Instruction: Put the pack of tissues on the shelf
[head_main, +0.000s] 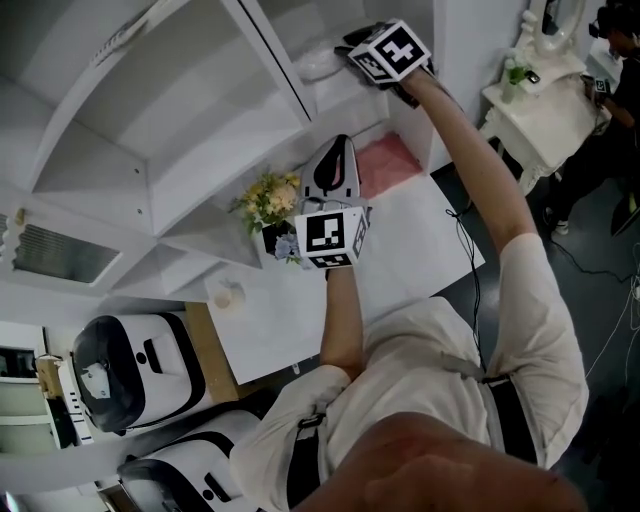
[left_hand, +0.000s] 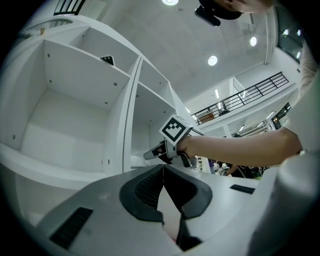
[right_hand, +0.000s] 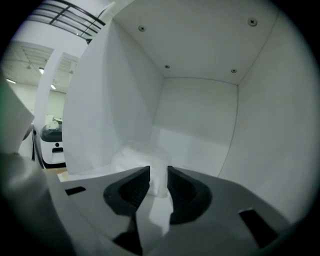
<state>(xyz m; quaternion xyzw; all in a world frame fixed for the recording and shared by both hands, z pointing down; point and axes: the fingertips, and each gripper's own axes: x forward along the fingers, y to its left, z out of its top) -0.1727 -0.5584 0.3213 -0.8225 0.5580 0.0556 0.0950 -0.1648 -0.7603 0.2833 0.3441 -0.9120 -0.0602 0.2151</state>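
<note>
Shelf compartment (right_hand: 200, 115): walled on the left, right, back and top, so the only way in is the near front. The pack of tissues (right_hand: 137, 156) lies on its floor left of centre, partly between the parted jaws of the right gripper (right_hand: 158, 176). Bare floor remains to the right and far behind the pack. The left compartment (left_hand: 65, 120) offers open room. On the counter (head_main: 420, 240), flowers (head_main: 268, 198) crowd the left side of the left gripper (head_main: 335, 150).

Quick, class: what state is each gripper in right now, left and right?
Left gripper: closed, empty.
Right gripper: open, tissues between its jaws, inside the shelf.
</note>
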